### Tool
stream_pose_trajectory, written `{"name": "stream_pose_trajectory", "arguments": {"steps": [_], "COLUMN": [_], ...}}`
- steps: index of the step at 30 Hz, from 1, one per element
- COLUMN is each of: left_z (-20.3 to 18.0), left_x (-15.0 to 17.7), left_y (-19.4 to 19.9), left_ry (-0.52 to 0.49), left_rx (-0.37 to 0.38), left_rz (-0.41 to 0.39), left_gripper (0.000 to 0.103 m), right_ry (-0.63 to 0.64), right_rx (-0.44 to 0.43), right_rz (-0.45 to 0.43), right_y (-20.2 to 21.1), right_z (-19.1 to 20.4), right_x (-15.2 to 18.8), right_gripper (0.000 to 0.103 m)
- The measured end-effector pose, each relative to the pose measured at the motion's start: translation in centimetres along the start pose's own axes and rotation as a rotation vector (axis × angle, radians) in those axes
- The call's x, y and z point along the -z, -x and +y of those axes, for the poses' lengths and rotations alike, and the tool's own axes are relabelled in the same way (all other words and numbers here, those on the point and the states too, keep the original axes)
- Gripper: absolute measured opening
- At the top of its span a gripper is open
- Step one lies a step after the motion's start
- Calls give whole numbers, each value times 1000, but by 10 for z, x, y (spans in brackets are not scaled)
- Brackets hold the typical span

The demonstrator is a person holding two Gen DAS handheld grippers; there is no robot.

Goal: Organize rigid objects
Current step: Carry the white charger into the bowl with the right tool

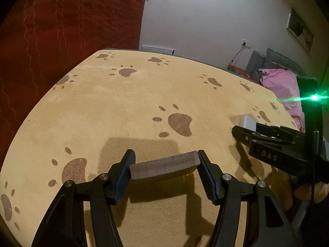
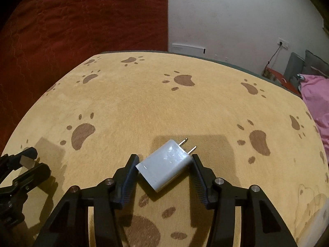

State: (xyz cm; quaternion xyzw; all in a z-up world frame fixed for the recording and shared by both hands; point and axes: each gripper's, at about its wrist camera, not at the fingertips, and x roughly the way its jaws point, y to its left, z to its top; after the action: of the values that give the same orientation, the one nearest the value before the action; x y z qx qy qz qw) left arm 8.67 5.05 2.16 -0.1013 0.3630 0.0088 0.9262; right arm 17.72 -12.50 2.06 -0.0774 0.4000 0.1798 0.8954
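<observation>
A brown wooden block (image 1: 164, 167) hangs a little above the cloth, casting a shadow below it, with my left gripper (image 1: 165, 156) shut on its two ends. In the right wrist view a white plug charger (image 2: 166, 165) with two metal prongs lies askew between the fingers of my right gripper (image 2: 164, 157). The left pad touches its near corner and the right pad touches the corner by the prongs. The left wrist view shows the right gripper (image 1: 246, 131) at the right with the charger (image 1: 248, 121) at its tips. The left gripper (image 2: 26, 160) shows at the right wrist view's left edge.
A yellow cloth with brown paw prints (image 2: 164, 103) covers the table. Red quilted fabric (image 1: 72, 20) hangs behind on the left, next to a white wall. A pink cloth (image 2: 316, 94) lies on grey seating past the right edge. A person's fingers (image 1: 308, 193) hold the right gripper.
</observation>
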Motion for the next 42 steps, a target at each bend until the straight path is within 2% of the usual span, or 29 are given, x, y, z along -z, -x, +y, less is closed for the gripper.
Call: {"name": "stream_pose_trajectory", "arguments": {"steps": [9, 21, 42], "left_z": [-2, -12, -47], "left_x": [3, 8, 29], "left_y": [3, 10, 41], "left_ry": [-5, -40, -109], "left_rx": [9, 21, 54], "left_rz": [-6, -6, -4], "left_gripper": [62, 62, 62], "right_ry": [-59, -138, -215], "right_rx": [9, 69, 127], "right_rz": [-13, -31, -88], "right_y": [20, 61, 121], "right_z": [-4, -16, -35], "right_x": [16, 35, 72], "right_gripper": [54, 54, 54]}}
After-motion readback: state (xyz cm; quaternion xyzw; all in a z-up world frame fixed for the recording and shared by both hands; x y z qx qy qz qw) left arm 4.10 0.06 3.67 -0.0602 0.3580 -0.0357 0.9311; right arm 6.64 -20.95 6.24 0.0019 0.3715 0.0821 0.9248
